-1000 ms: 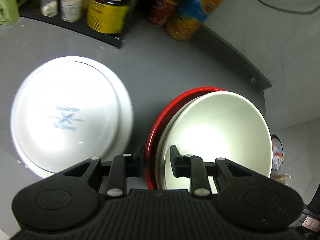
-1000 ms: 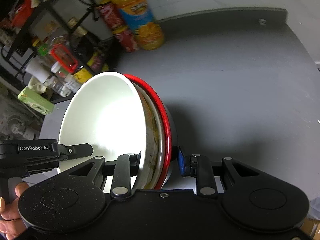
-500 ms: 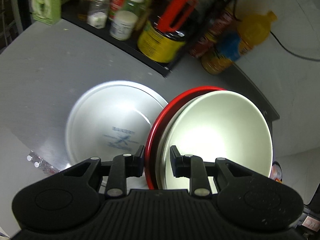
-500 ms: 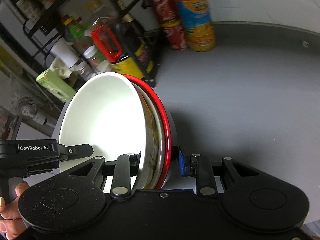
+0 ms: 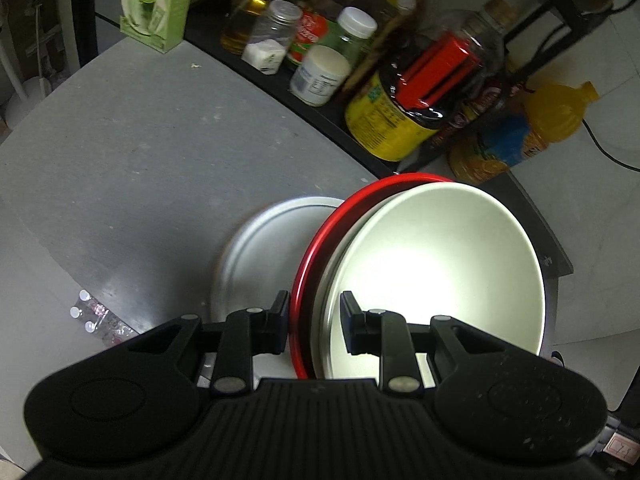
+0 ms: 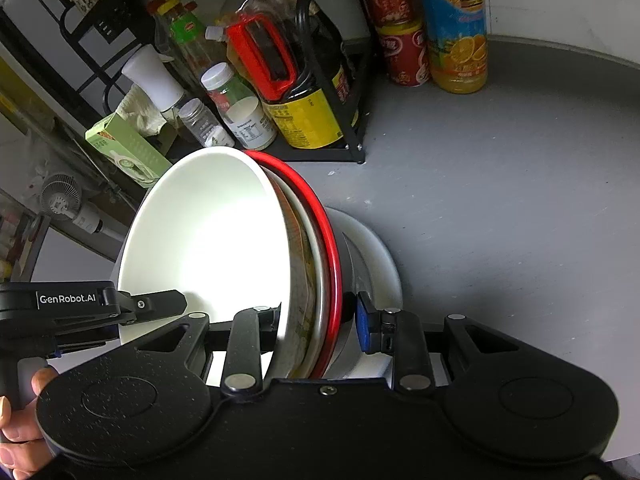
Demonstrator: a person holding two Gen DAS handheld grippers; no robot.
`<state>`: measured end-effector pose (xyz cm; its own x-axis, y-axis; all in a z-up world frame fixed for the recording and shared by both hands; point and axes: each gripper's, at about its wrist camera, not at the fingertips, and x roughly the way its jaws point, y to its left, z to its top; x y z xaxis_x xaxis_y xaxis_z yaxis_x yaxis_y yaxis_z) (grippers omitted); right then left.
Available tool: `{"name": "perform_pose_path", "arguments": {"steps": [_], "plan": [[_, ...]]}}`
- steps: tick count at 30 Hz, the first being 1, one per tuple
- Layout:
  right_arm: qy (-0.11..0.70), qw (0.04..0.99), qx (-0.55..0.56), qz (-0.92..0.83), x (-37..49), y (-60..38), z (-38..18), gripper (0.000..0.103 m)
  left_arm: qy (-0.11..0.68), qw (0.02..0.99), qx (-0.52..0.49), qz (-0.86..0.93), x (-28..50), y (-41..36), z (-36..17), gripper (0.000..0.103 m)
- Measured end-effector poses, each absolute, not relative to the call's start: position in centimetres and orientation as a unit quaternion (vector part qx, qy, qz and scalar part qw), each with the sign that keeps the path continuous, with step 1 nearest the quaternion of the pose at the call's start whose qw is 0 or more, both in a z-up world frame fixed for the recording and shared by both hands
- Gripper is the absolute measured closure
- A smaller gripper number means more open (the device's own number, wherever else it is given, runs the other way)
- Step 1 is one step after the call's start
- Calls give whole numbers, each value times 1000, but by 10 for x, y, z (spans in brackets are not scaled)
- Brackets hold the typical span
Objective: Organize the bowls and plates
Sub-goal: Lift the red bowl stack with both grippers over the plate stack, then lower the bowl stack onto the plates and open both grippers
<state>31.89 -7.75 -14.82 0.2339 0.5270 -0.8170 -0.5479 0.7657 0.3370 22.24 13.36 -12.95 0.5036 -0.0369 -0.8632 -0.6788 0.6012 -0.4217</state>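
A stack of nested bowls hangs tilted above the grey table (image 5: 120, 152): a white bowl (image 5: 432, 272) sits inside a red-rimmed bowl (image 5: 316, 248). My left gripper (image 5: 314, 320) is shut on one side of the stack's rim. On the opposite side my right gripper (image 6: 318, 320) is shut on the rim, with the white bowl (image 6: 208, 240) and the red rim (image 6: 326, 224) between its pads. The right wrist view also shows one of the left gripper's fingers (image 6: 160, 304) reaching into the bowl. A white plate (image 5: 260, 256) lies on the table, partly under the stack.
A black rack (image 6: 320, 152) at the back holds a soy sauce bottle (image 5: 404, 120), jars and a green box (image 5: 156, 4). An orange juice bottle (image 6: 456, 28) and red cans (image 6: 400, 52) stand beside it. A hand (image 6: 20, 420) grips the left handle. The table edge runs at lower left.
Both grippers have carried the bowl stack across the table toward the rack. The white plate, earlier well to the left of the stack, now lies partly beneath it.
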Motion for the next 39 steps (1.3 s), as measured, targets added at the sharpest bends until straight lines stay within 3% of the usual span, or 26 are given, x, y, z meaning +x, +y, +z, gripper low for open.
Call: {"name": "perform_pose_path", "arguments": {"steps": [18, 28, 34, 39], "plan": [[528, 792, 42, 304, 312, -72, -179, 73, 493, 767, -366, 185, 237, 161, -163, 78], [550, 786, 73, 271, 317, -76, -185, 67, 499, 775, -351, 166, 245, 160, -165, 78], [534, 793, 89, 279, 310, -86, -170, 59, 498, 780, -343, 162, 245, 159, -163, 72], [524, 806, 82, 261, 304, -92, -159, 50, 494, 784, -336, 169, 239, 161, -156, 60]]}}
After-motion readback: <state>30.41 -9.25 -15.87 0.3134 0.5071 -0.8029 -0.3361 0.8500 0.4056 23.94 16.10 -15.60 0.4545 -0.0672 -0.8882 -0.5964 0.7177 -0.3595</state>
